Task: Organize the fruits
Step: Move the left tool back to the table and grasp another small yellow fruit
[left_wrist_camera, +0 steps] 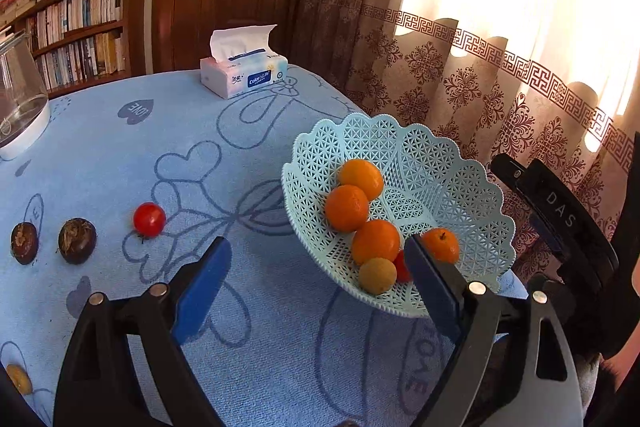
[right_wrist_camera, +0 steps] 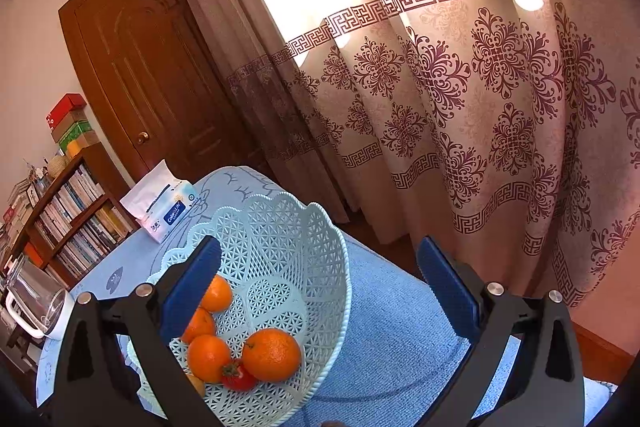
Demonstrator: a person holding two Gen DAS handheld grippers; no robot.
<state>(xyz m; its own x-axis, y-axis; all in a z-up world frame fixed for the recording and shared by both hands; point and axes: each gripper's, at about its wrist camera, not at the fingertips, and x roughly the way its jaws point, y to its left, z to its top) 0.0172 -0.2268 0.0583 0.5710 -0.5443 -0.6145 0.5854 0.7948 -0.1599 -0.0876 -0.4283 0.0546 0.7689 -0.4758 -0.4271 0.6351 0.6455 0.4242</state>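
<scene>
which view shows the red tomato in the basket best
The right wrist view: the tomato lies in plain sight with its green stem, low in the basket between two oranges. In the left wrist view only a red sliver shows behind a finger of the left gripper.

Left gripper (left_wrist_camera: 318, 267): jaws spread wide, nothing between the blue pads (left_wrist_camera: 202, 291), tilted downward. Right gripper (right_wrist_camera: 320, 291): jaws likewise wide apart, empty, angled down.

Each gripper, the left gripper (left_wrist_camera: 316, 275) and the right gripper (right_wrist_camera: 320, 287), is built of black angular arms with triangular cut-outs, fitted with blue ribbed pads (right_wrist_camera: 448, 291) and fastened by round silver screws (left_wrist_camera: 477, 287). White letters "DAS" (left_wrist_camera: 562, 209) are printed on a black part at the right.
</scene>
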